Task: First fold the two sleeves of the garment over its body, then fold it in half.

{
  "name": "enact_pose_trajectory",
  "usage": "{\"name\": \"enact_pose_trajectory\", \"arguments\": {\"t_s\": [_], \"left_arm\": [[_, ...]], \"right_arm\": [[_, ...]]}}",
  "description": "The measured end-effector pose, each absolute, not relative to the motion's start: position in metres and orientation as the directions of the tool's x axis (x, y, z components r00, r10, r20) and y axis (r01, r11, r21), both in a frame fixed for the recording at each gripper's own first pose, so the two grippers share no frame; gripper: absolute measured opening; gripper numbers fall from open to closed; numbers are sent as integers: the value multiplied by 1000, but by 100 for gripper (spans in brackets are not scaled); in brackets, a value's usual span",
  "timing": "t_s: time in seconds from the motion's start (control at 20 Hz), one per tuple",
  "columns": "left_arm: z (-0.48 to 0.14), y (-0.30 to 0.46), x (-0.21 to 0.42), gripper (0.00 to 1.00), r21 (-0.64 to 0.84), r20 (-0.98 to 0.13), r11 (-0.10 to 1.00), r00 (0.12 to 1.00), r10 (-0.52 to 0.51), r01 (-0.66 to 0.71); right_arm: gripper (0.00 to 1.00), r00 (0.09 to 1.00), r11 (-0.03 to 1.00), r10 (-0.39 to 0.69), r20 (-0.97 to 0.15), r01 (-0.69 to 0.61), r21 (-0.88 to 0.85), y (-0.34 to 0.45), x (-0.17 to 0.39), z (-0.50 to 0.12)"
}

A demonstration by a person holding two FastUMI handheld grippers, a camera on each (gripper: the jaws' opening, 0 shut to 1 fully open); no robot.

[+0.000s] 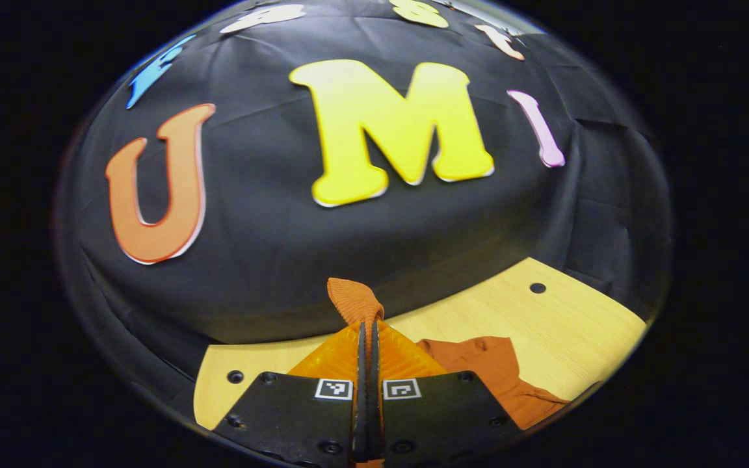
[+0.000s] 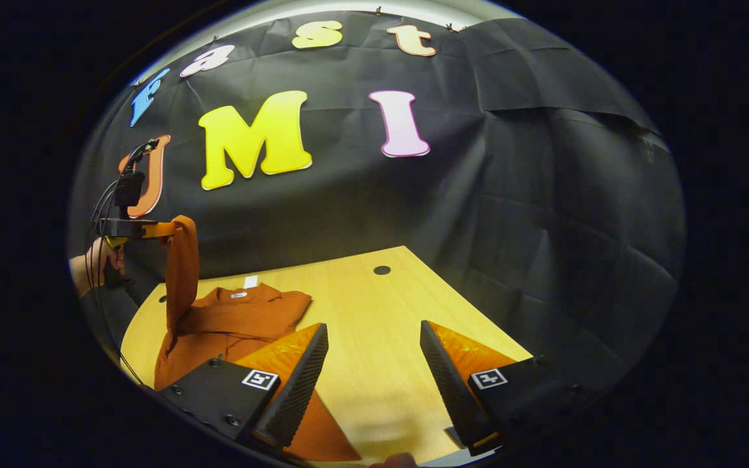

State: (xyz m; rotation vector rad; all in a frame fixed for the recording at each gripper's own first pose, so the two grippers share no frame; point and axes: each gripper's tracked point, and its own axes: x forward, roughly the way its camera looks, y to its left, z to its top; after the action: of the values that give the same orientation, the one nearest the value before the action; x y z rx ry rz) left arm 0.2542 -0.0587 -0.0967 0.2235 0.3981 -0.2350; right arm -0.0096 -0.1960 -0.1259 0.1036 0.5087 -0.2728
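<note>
One sleeve (image 1: 355, 302) was pinched in my left gripper (image 1: 368, 338), hanging straight down to the garment (image 2: 231, 322) below — my right gripper (image 2: 371, 364) gaped empty, garment to its left.

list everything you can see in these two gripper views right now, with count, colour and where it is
Garment: one, rust orange, lying on the table's left part; one sleeve lifted above it.
Table: one, light wood with dark round holes, in front of the black cloth wall.
Left hand-held gripper: one, shut on the sleeve cuff, raised above the table.
Right hand-held gripper: one, open, over the bare tabletop.
Hand: one, holding the left hand-held gripper.
</note>
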Motion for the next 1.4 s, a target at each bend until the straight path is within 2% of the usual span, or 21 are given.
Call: {"name": "enact_pose_trajectory", "arguments": {"t_s": [0.3, 0.55, 0.7, 0.85, 0.95, 1.0, 1.05, 1.15, 1.35, 1.4], "left_arm": [[-202, -143, 249, 3, 179, -530, 912, 817, -226, 368], [-294, -177, 235, 5, 271, -628, 875, 762, -155, 402], [-315, -201, 227, 7, 308, -644, 855, 753, -135, 417], [-324, -221, 223, 11, 270, -645, 846, 739, -195, 459], [-318, -235, 218, 19, 239, -630, 842, 737, -245, 484], [-318, -241, 213, 19, 211, -634, 840, 724, -272, 500], [-314, -243, 209, 29, 202, -631, 840, 723, -281, 503], [-297, -242, 205, 86, 187, -601, 851, 743, -295, 490], [-246, -217, 197, 100, 113, -522, 919, 810, -268, 377], [-230, -209, 194, 100, 87, -502, 932, 823, -265, 353]], "right_arm": [[92, 771, 912, -371, -518, 408, -45, -255, -60, -119], [92, 715, 867, -461, -525, 488, -96, -281, -110, -113], [92, 694, 855, -483, -533, 506, -115, -285, -127, -114], [91, 694, 854, -486, -532, 505, -122, -287, -130, -117], [91, 701, 861, -478, -529, 492, -126, -284, -128, -117], [92, 709, 866, -473, -523, 482, -130, -283, -125, -114], [92, 719, 873, -466, -515, 471, -131, -278, -124, -111], [92, 742, 885, -449, -498, 446, -132, -271, -115, -104], [92, 811, 922, -376, -448, 373, -100, -243, -74, -88], [92, 830, 932, -353, -432, 352, -85, -233, -62, -82]]}}
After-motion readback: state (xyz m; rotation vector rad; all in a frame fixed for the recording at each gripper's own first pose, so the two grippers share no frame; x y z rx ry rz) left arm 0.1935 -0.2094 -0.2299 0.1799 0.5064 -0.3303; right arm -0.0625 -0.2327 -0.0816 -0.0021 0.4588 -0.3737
